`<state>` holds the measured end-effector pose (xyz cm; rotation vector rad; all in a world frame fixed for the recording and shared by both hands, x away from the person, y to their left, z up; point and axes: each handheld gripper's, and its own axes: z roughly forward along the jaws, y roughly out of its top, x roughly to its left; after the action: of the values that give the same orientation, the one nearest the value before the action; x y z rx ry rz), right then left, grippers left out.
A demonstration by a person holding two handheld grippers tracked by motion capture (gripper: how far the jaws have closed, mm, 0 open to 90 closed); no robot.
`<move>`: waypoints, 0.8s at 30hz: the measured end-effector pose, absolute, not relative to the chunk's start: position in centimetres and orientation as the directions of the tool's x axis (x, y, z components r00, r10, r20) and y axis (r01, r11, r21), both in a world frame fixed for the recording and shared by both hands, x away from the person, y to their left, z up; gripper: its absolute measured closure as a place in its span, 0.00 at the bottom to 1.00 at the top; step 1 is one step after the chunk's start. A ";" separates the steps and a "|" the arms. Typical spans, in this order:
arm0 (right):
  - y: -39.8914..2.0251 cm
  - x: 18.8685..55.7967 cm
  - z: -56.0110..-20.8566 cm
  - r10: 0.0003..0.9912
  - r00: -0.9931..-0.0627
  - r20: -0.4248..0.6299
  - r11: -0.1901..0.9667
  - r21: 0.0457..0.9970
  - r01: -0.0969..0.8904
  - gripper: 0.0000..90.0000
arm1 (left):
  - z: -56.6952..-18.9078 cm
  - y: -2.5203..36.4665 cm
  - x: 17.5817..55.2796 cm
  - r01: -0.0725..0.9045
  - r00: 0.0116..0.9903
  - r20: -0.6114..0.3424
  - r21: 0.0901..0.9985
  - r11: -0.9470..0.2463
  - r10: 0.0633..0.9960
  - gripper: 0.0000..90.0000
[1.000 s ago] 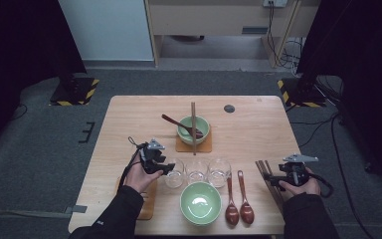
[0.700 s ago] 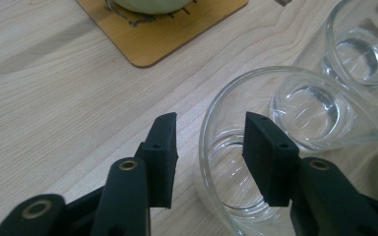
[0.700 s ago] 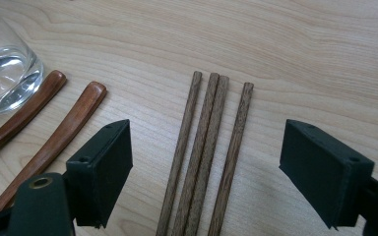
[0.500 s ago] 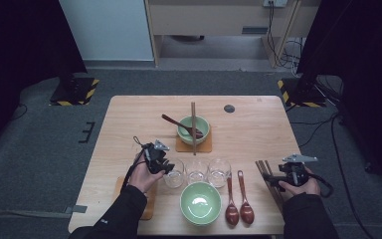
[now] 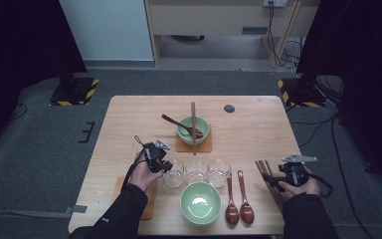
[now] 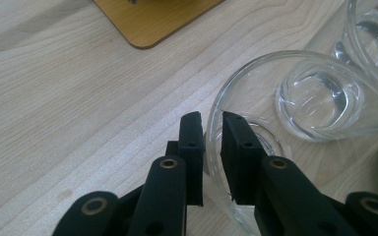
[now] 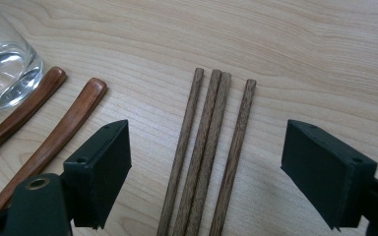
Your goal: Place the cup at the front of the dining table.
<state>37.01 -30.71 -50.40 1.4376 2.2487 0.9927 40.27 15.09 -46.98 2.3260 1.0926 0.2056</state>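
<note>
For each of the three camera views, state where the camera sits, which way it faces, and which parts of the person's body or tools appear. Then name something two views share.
High view: fixed above the person's side, looking forward and down on the pale wooden table; both forearms, left gripper and right gripper show.
Left gripper view: rides the left gripper, looking along jaws that have just closed on the rim of the nearest clear drinking glass.
Right gripper view: rides the right gripper, open jaws either side of four brown wooden chopsticks.
Shared: those chopsticks also appear in the high view.
</note>
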 end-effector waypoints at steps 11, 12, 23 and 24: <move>-30.7 37.0 -50.5 0.880 -0.462 0.112 0.270 0.681 0.680 0.21 | -46.9 15.3 40.3 0.680 0.639 -0.103 0.538 -0.497 0.762 0.90; -30.7 37.0 -50.5 0.880 -0.461 0.114 0.269 0.681 0.681 0.21 | -46.9 15.3 40.3 0.680 0.639 -0.103 0.538 -0.497 0.762 0.90; -30.7 37.1 -50.5 0.877 -0.466 0.114 0.276 0.675 0.685 0.21 | -46.7 15.6 40.3 0.692 0.624 -0.116 0.541 -0.478 0.773 0.90; -30.7 37.1 -50.5 0.877 -0.466 0.115 0.276 0.674 0.686 0.21 | -46.6 15.6 40.3 0.693 0.623 -0.116 0.541 -0.477 0.774 0.90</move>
<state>37.05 -30.65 -50.53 1.4352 2.2691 0.9792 40.27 15.64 -46.65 2.2958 1.1484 0.1940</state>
